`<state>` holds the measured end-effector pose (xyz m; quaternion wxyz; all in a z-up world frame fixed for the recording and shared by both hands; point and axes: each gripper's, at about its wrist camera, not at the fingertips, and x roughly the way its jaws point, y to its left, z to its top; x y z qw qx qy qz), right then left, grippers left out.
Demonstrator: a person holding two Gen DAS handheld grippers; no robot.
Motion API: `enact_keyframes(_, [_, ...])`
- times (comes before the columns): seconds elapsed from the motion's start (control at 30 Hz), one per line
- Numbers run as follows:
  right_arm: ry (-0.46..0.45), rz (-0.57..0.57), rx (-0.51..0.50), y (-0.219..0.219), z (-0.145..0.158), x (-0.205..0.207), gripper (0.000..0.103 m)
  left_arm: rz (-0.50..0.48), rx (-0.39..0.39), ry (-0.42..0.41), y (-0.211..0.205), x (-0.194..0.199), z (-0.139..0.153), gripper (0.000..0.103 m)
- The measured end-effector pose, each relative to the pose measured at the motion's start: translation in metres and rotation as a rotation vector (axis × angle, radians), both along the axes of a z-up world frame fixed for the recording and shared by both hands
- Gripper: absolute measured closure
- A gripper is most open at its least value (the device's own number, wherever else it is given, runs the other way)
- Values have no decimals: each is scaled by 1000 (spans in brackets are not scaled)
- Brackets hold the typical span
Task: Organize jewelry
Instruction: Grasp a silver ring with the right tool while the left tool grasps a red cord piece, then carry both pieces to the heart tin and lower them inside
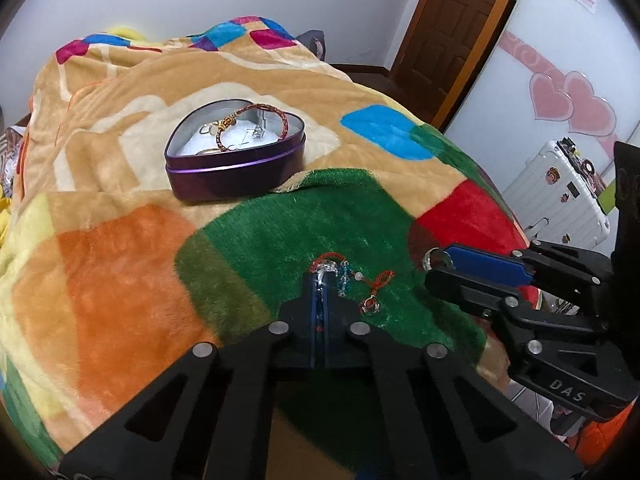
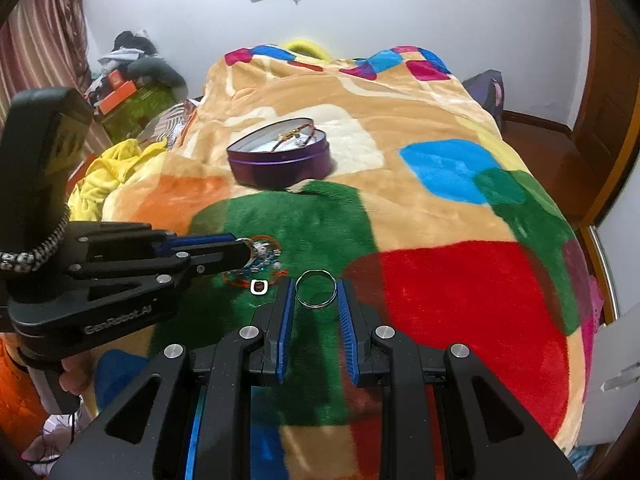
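A purple heart-shaped tin [image 1: 224, 178] [image 2: 280, 168] sits open on the blanket with a red-gold braided bracelet [image 1: 280, 114] and small pieces inside. My left gripper [image 1: 321, 276] [image 2: 250, 249] is shut on a red-cord bracelet with clear and teal beads [image 1: 344, 276] [image 2: 266, 258] lying on the green patch; a small silver pendant [image 1: 370, 306] [image 2: 259, 287] hangs off its cord. My right gripper [image 2: 316, 290] [image 1: 434, 260] is open, its blue pads either side of a silver ring [image 2: 315, 289] [image 1: 428, 258] on the blanket.
A colourful plush blanket [image 1: 120, 260] [image 2: 460, 288] covers the bed. A white suitcase [image 1: 560, 188] stands at the right by a wooden door [image 1: 452, 20]. Yellow cloth [image 2: 108, 176] and cluttered boxes [image 2: 132, 100] lie left of the bed.
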<state>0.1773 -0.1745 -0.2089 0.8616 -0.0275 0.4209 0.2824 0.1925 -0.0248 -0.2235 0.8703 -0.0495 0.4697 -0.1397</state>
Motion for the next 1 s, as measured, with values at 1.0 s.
enact_keyframes(1.0, [-110, -4, 58, 17, 45, 20, 83, 105, 10, -229, 49, -6, 79, 102])
